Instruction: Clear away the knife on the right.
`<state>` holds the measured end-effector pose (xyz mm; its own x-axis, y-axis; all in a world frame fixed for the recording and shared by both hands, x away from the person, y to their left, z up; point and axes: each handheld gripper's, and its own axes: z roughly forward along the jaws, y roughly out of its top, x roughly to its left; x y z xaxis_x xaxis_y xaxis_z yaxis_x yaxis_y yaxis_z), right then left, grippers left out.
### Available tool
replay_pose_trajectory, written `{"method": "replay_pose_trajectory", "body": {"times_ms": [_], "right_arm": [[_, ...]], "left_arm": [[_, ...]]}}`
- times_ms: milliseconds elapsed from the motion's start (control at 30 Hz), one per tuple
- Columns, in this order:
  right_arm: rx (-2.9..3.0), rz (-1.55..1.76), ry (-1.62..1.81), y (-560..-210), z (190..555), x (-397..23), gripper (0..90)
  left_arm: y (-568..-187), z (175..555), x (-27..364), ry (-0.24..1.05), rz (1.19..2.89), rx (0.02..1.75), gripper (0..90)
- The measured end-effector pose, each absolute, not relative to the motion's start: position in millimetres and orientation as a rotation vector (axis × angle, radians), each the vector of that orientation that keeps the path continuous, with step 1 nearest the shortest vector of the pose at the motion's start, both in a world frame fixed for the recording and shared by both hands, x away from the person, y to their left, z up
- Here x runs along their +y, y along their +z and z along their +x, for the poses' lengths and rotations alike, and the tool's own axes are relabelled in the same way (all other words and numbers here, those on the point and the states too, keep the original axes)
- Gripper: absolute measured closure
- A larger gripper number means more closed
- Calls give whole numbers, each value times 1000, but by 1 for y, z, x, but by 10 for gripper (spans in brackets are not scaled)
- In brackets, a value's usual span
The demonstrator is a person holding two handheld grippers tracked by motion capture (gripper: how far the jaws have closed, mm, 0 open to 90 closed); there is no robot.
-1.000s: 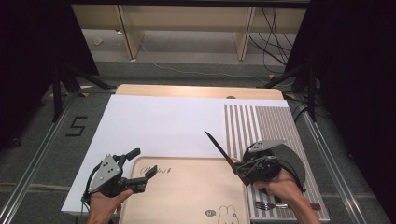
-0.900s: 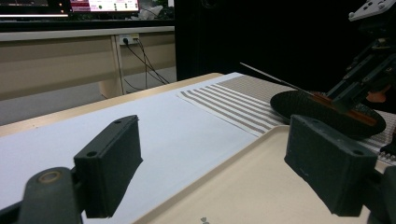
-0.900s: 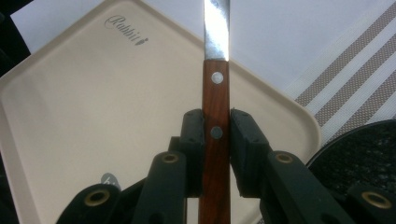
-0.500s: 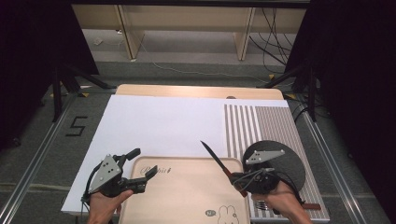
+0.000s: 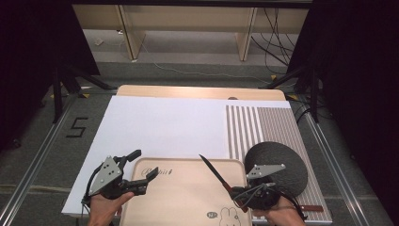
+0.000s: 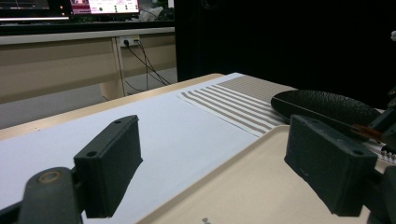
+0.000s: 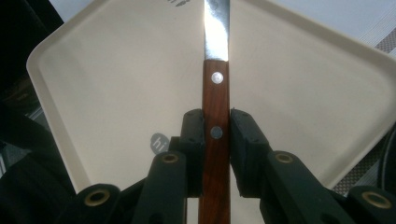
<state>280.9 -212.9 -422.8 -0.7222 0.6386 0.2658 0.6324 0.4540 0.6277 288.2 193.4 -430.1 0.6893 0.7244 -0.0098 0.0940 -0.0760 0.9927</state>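
Right gripper (image 7: 215, 154) clamps the knife (image 7: 215, 88) by its wooden handle (blade pointing forward) above the beige tray (image 5: 188, 207). Left gripper (image 5: 139, 169), jaws spread and empty, sits at the tray's left edge.

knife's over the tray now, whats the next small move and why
Probably lower the knife onto the tray and then open. The right gripper clamps its wooden handle, the blade hangs above the tray's bare middle, and the left gripper waits open at the tray's left edge.
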Motion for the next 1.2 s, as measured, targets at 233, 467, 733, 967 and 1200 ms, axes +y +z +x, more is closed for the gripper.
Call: {"method": "replay_pose_trajectory", "body": {"times_ms": [233,467,733,967,1200], "right_arm": [[2679,1203,1138,-428,271,-212,768],[2681,1245,1137,-434,264,-216,767],[2718,1253,1082,-441,262,-213,767],[2688,1286,1093,-445,260,-210,767],[2705,1291,1067,-453,260,-208,767]], "left_arm": [[-430,288,193,596,1582,691,175],[-430,288,193,594,1583,694,175],[-431,288,193,597,1587,689,174],[-431,288,192,597,1589,687,174],[-431,288,193,597,1587,690,174]]}}
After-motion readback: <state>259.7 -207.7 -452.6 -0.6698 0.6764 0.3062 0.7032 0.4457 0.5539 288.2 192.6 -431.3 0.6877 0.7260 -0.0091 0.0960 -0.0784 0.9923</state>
